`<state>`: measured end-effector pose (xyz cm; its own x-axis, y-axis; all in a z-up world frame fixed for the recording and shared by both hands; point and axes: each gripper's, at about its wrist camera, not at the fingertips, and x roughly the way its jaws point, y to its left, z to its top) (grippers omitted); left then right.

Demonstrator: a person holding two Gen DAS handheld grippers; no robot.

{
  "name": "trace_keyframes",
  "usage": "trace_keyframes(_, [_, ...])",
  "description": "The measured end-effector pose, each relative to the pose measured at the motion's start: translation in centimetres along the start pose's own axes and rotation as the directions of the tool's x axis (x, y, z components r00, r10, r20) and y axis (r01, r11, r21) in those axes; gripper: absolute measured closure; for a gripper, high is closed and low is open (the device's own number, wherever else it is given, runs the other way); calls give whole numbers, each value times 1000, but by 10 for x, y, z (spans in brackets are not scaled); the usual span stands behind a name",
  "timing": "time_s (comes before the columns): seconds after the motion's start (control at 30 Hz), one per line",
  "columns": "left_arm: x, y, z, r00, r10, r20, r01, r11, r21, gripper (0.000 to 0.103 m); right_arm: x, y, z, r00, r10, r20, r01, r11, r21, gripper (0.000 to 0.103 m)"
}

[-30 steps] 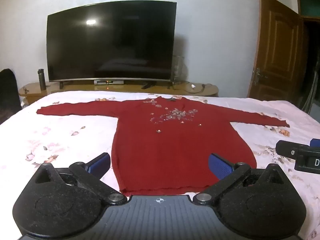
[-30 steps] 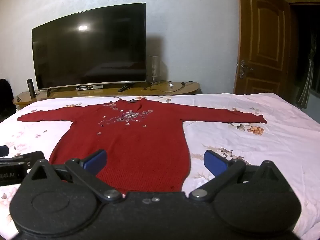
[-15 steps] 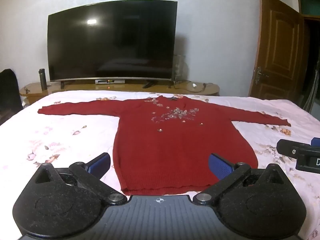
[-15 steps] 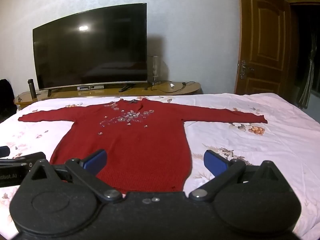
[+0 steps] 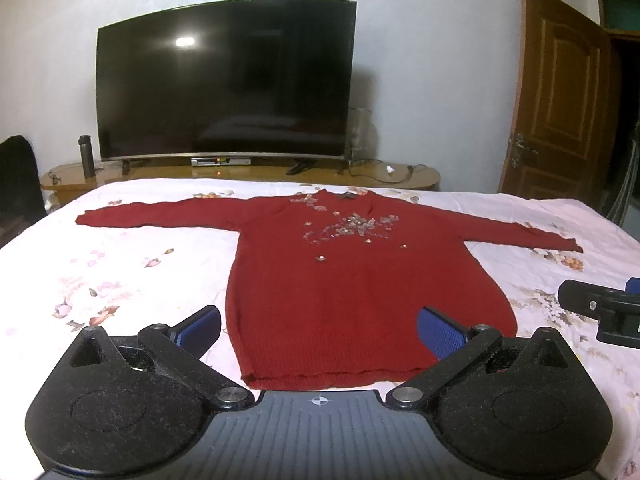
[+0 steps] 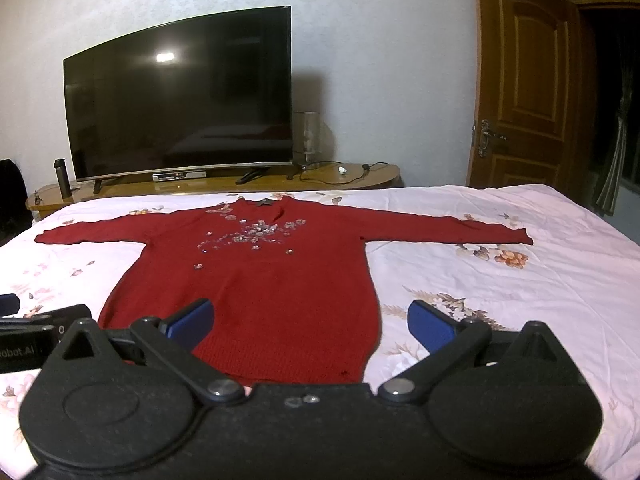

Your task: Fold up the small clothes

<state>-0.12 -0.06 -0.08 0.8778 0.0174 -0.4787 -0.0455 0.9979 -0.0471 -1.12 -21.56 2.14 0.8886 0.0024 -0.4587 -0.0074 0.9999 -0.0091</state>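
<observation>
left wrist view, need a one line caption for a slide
Open left gripper poised above the hem of a red sweater spread flat, sleeves out, on a floral bedsheet.

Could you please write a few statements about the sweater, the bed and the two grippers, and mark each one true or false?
1. The red sweater lies flat on the bed with both sleeves spread out to the sides. True.
2. The left gripper is clamped on the sweater's hem. False: its jaws stand wide open and hold nothing.
3. The right gripper is open, with the hem's right corner showing between its jaws. True.
4. The sweater is already folded in half. False: it is fully laid out, unfolded.
5. The television shows a bright picture. False: its screen is dark, with only a light's reflection.
</observation>
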Motion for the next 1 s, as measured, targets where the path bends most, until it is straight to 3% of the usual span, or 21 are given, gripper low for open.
trace_keyframes(1.0, [1,5,-1,1000,-3,0,3,1000,4,0,-2,0,1,1000,-4,6,4,1000,5,0])
